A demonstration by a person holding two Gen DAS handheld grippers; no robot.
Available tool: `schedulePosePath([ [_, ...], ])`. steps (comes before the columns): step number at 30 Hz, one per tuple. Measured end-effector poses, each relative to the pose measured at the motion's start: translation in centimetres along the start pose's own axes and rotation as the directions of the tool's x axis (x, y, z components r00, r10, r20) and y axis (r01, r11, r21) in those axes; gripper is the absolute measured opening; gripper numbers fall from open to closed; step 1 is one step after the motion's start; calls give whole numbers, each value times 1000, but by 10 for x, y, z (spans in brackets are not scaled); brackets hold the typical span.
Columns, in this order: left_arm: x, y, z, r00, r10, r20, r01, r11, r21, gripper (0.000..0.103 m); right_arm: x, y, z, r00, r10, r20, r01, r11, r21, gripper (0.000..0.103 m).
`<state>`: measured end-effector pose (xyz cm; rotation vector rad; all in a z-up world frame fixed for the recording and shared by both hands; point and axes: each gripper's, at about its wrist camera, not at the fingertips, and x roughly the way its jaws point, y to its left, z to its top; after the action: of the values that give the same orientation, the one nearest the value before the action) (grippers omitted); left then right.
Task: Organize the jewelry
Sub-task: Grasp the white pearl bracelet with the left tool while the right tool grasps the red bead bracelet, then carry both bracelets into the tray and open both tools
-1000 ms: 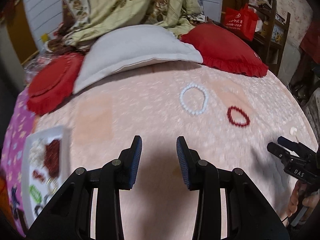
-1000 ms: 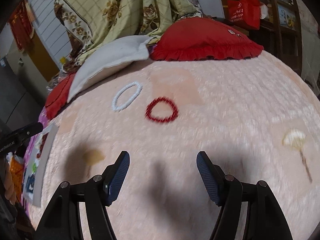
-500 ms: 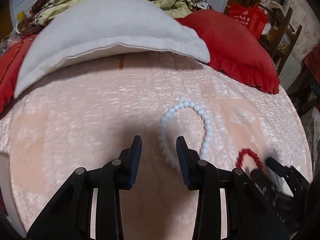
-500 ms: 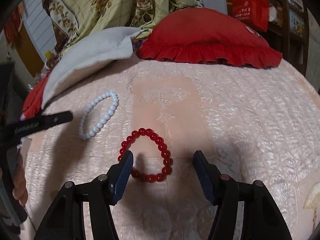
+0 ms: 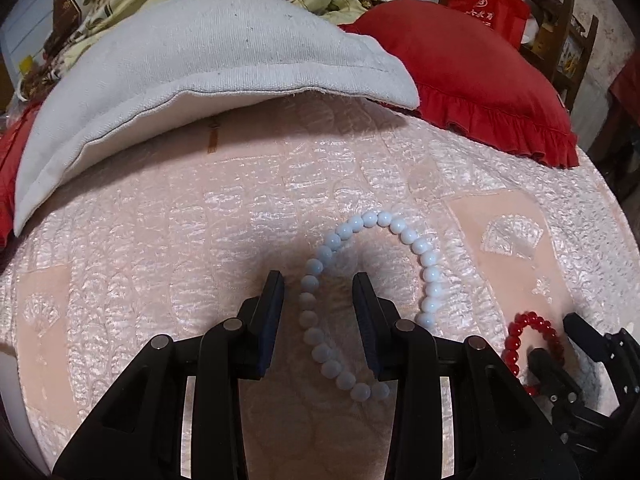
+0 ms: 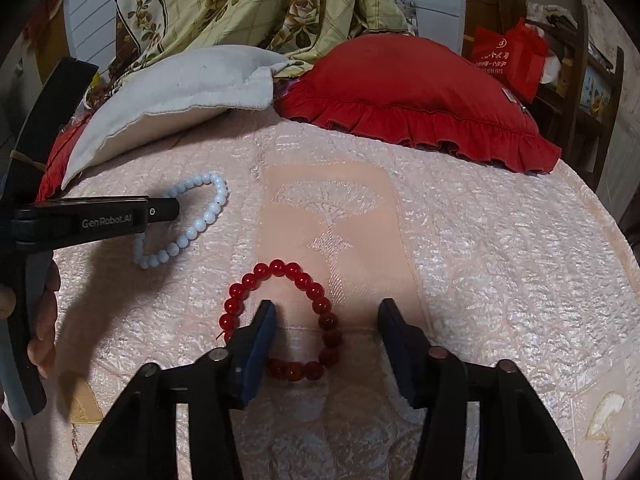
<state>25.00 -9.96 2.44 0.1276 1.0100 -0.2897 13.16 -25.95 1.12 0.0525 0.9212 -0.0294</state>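
A pale blue-white bead bracelet [image 5: 428,276] lies flat on the pink bedspread [image 5: 160,248]; it also shows in the right wrist view [image 6: 208,216]. My left gripper [image 5: 318,286] is open and low over it, its two fingers straddling the bracelet's left strand. A red bead bracelet [image 6: 316,296] lies to the right; it also shows in the left wrist view [image 5: 520,326]. My right gripper [image 6: 326,314] is open, its left finger inside the red loop, the right finger outside, the loop's right strand between them.
A white pillow [image 5: 180,60] and a red frilled cushion [image 5: 472,64] lie at the far edge of the bed. A floral quilt [image 6: 248,4] is heaped behind them. A wooden shelf with a red bag [image 6: 516,56] stands at the right.
Both grippers have moved forward and down onto the bedspread. The left one now straddles the white bracelet's strand; the right one now straddles the red bracelet's strand. Both remain open.
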Motion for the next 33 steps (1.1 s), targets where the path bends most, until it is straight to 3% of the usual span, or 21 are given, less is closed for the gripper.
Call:
schedulePosePath([
  [1,-1,-5,-1,1000,-8,2,8,1000,7,7,0,0,0,1000,-1,3,1,1000,-3,39],
  [4,-4,-24,-5,1000,28,-7,-28,998,54,8,-3,-2,-2,1000,0,9,0,1000,-10,22],
  [9,-43,-38,-15,999,7,40,-10,998,69,8,-5,-28,-3,989,143,29,-146,984,99,9],
  [16,-124,-29,-37,992,-46,117,41,998,46,8,-20,-30,-5,980,173,102,-184,978,103,9],
  [22,-195,-4,-71,987,-64,148,63,998,10,8,-43,-12,-14,981,111,161,-118,992,37,9],
  [33,-295,45,-147,969,69,239,-73,997,9,8,-133,42,-39,965,201,169,-197,979,-46,9],
])
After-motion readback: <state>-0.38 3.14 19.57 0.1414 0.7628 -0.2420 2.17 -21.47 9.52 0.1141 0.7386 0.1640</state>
